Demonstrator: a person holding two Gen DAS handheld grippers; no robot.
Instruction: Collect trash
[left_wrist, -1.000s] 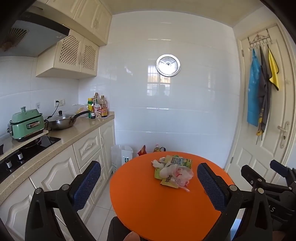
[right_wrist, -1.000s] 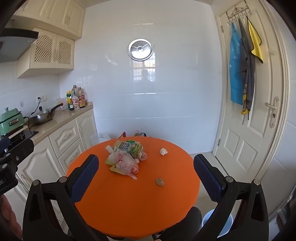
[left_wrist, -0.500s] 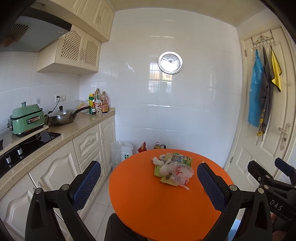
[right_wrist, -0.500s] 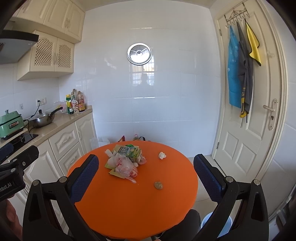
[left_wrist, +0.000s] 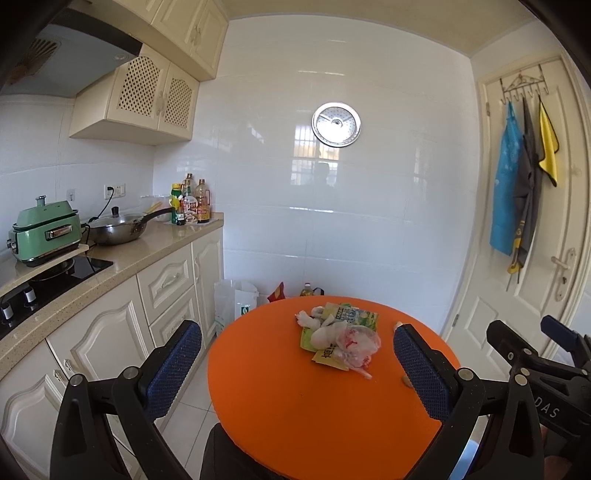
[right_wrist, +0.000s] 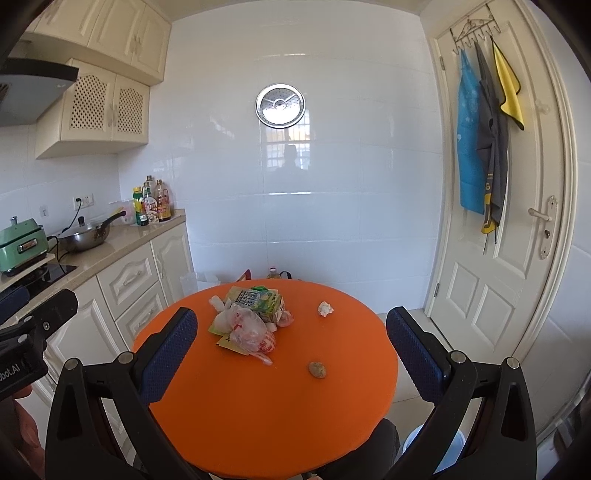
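Note:
A round orange table (right_wrist: 258, 406) (left_wrist: 280, 398) carries a heap of trash: a crumpled plastic bag (right_wrist: 248, 328) (left_wrist: 356, 341), a green drink carton (right_wrist: 264, 301) (left_wrist: 351, 315) and flat yellow wrappers (right_wrist: 231, 341). A white paper wad (right_wrist: 325, 308) lies to the right of the heap, and a brown lump (right_wrist: 317, 369) sits nearer me. My left gripper (left_wrist: 295, 369) and right gripper (right_wrist: 291, 356) are both open and empty, held above the table's near edge, well short of the heap.
A kitchen counter (left_wrist: 122, 258) with a pan (left_wrist: 114, 230), a green cooker (left_wrist: 44, 230) and bottles runs along the left. A white door (right_wrist: 498, 258) with hung cloths is on the right. A pale blue bin (right_wrist: 432, 446) stands low right, bags (left_wrist: 236, 302) behind the table.
Both views have tilted slightly upward and backed off a little, so the table and trash sit a bit lower and smaller. Nothing on the table has moved; both grippers stay open.

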